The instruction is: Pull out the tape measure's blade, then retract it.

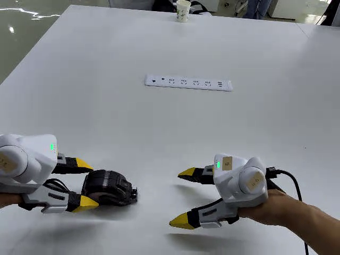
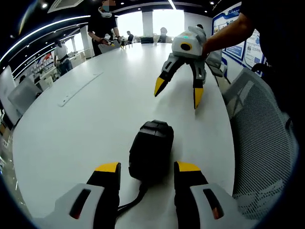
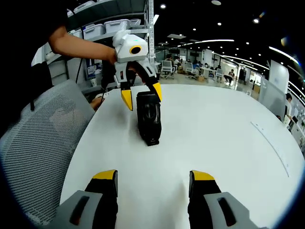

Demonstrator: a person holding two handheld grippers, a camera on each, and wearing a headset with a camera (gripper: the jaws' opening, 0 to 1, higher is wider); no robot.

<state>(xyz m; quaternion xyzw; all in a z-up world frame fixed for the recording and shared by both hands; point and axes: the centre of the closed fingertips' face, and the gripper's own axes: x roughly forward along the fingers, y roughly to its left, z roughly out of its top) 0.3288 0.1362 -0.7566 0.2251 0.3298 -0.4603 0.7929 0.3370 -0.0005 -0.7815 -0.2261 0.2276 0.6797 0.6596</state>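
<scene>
The left tongs point(image 1: 90, 184) are held low and point right, with the jaws parted. The right tongs point(image 1: 179, 198) point left, facing them and well apart from them, with the jaws spread wider and one yellow tip above the other. The right hand point(image 1: 271, 207) grips the rear of its tongs, and the bare forearm point(image 1: 316, 226) runs off at lower right. A sliver of the left hand point(image 1: 6, 200) shows at the edge.

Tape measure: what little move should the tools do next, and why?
Probably close the left tool on the tape measure: its jaws sit on either side of it with a small gap showing, and the open right tool waits apart from it.
</scene>
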